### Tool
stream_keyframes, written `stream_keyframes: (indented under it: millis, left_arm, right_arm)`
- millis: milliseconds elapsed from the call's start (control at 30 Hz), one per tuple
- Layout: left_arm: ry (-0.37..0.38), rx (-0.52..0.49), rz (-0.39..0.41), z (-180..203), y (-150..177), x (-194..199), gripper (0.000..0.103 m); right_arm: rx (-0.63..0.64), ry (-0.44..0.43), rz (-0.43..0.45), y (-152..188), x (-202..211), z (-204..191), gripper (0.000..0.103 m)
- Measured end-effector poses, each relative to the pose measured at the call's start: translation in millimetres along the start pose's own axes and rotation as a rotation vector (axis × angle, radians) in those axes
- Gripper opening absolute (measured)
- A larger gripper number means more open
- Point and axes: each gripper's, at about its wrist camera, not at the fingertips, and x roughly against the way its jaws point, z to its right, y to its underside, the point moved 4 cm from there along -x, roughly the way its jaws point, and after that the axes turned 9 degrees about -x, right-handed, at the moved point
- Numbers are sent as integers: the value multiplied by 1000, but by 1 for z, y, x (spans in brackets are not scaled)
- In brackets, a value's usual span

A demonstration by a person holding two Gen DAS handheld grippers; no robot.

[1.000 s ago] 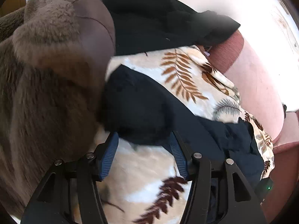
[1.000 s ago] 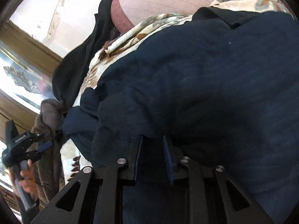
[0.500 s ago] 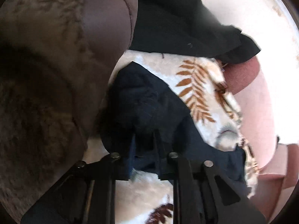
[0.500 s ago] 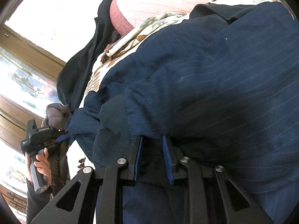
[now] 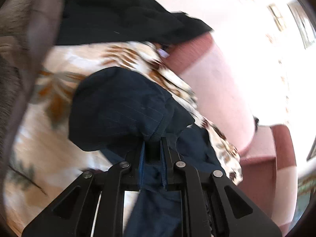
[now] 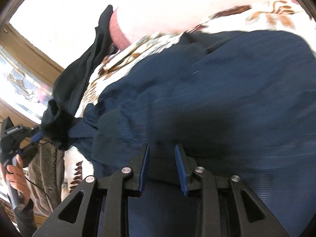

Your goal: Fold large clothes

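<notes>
- Much is hard for us to read: both views are motion-blurred, and the far background is blown out to white.
- In the left view we see only part of the navy garment point(image 5: 120, 106); its lower end runs under the left gripper point(image 5: 153, 148) and out of frame.
- We see the left gripper's blue pads point(image 5: 141, 158) drawn close together, pinching a hemmed fold of the garment.
- In the right view the garment point(image 6: 217, 90) fills most of the frame, its right and bottom edges cut off.
- The right gripper point(image 6: 162, 158) has cloth between its pads point(image 6: 179, 164), clamped on a fold; what lies beneath is hidden.
- The garment lies on a leaf-print blanket point(image 5: 49, 148), strung between the two grippers; its long axis runs from the left gripper point(image 6: 36, 136), seen at the far left edge, across to the right one.
- A black cloth point(image 5: 110, 13) lies beyond the blanket, over a pink sofa point(image 5: 221, 90); a brown fur throw point(image 5: 11, 45) is blurred at the left.
</notes>
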Motion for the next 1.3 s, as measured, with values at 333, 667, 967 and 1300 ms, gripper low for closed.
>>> stream_keyframes:
  millis: [333,667,967,1300]
  left_arm:
    - [111,-76,-110,105,45,-42,11]
    - [111,-132,-266,159,102,-121,12]
    - [67,-134,-364,132,136,-159,21]
    - [-43,-205,-119,67,106,-67,46]
  right_arm:
    - [-46,193,104,-11,57,107,31]
    - [-140,1,153,4,61,137,31]
    - [-147,33,130,0,65,136,31]
    - [-189,-145,22,-14,24,52,56]
